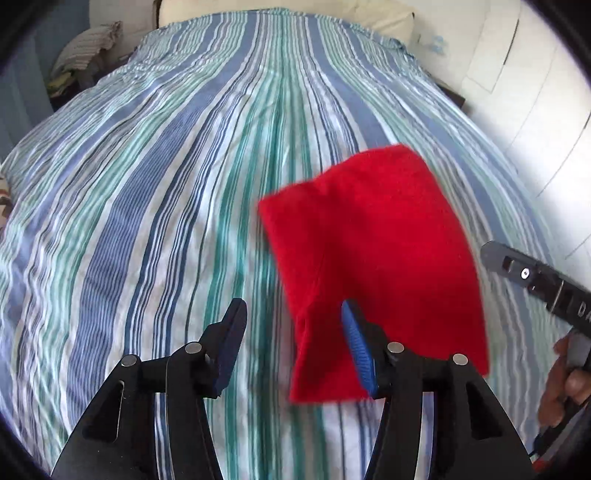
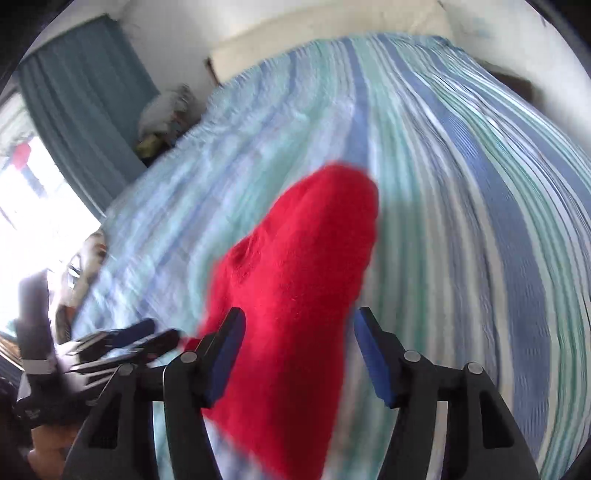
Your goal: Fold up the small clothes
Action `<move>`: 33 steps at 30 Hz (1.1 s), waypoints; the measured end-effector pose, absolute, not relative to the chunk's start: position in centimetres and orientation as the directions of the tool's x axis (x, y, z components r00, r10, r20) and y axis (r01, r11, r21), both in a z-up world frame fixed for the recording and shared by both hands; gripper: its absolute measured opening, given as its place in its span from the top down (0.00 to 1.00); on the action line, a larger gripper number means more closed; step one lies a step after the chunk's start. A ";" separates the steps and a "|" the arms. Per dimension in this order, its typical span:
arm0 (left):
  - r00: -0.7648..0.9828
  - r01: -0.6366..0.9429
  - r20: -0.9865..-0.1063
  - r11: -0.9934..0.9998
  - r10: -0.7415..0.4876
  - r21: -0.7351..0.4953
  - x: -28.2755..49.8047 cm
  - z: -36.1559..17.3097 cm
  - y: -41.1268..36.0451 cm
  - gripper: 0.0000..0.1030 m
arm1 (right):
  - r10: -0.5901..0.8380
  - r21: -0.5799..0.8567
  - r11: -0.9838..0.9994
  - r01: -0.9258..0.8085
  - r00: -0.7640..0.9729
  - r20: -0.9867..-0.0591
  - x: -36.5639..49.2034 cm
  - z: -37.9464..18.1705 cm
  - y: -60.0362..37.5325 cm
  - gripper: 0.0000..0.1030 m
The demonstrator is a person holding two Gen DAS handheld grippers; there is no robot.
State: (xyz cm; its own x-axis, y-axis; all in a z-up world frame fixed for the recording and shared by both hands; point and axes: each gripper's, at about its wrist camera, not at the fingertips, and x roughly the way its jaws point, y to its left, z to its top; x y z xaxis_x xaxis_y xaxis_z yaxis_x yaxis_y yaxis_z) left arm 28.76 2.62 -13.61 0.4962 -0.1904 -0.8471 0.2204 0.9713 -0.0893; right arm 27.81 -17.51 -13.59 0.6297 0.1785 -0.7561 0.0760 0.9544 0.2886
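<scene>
A small red garment (image 1: 373, 251) lies on the striped bed cover (image 1: 166, 184), right of centre in the left wrist view. My left gripper (image 1: 291, 325) is open, and its right finger (image 1: 356, 343) overlaps the garment's near edge. In the right wrist view the red garment (image 2: 295, 295) is blurred and fills the space between the open jaws of my right gripper (image 2: 299, 332). I cannot tell whether the fingers touch the cloth. The right gripper's body (image 1: 535, 280) shows at the right edge of the left wrist view.
A cream pillow (image 1: 295, 14) lies at the head of the bed. A pile of clothes (image 1: 88, 48) sits at the far left, beside teal curtains (image 2: 85, 110) and a bright window. White cupboard doors (image 1: 535, 92) stand to the right of the bed.
</scene>
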 end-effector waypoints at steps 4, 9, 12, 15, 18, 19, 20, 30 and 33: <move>0.562 0.192 -0.820 0.981 -0.111 -0.002 21.0 -13.3 3.4 0.14 | 0.107 0.220 0.969 0.114 0.609 -0.786 20.1 -15.1 -18.6 0.18; 0.636 0.143 -0.771 0.983 0.000 0.117 13.6 -9.7 2.4 0.02 | 0.020 0.092 0.991 0.099 0.571 -0.821 12.5 -13.1 -17.3 0.06; 0.635 0.142 -0.773 0.982 0.007 0.125 10.5 -6.9 1.9 0.02 | 0.010 0.051 0.997 0.055 0.569 -0.822 8.2 -10.7 -16.1 0.05; 0.658 0.110 -0.750 0.976 0.070 0.187 7.5 -3.6 1.6 0.02 | 0.021 0.030 1.000 0.005 0.576 -0.817 4.9 -7.8 -14.9 0.04; 0.702 0.062 -0.698 0.965 0.138 0.253 4.8 -1.3 1.7 0.02 | 0.016 0.013 1.000 -0.010 0.588 -0.809 2.2 -5.0 -14.2 0.03; 0.693 0.057 -0.707 0.967 0.140 0.247 4.2 -0.6 1.8 0.02 | 0.017 0.011 1.000 -0.013 0.591 -0.806 1.4 -4.2 -14.0 0.03; 0.674 0.064 -0.728 0.972 0.126 0.228 3.4 0.0 2.0 0.02 | 0.015 0.008 1.000 -0.014 0.593 -0.805 0.5 -3.4 -13.8 0.01; 0.592 0.135 -0.801 0.969 0.089 0.207 -3.1 1.1 1.9 0.02 | 0.003 -0.023 0.999 -0.035 0.612 -0.791 -7.2 1.1 -11.7 0.01; 0.578 0.144 -0.813 0.971 0.072 0.189 -4.1 1.4 2.2 0.02 | 0.022 0.006 1.000 -0.029 0.610 -0.792 -8.9 1.6 -11.6 0.01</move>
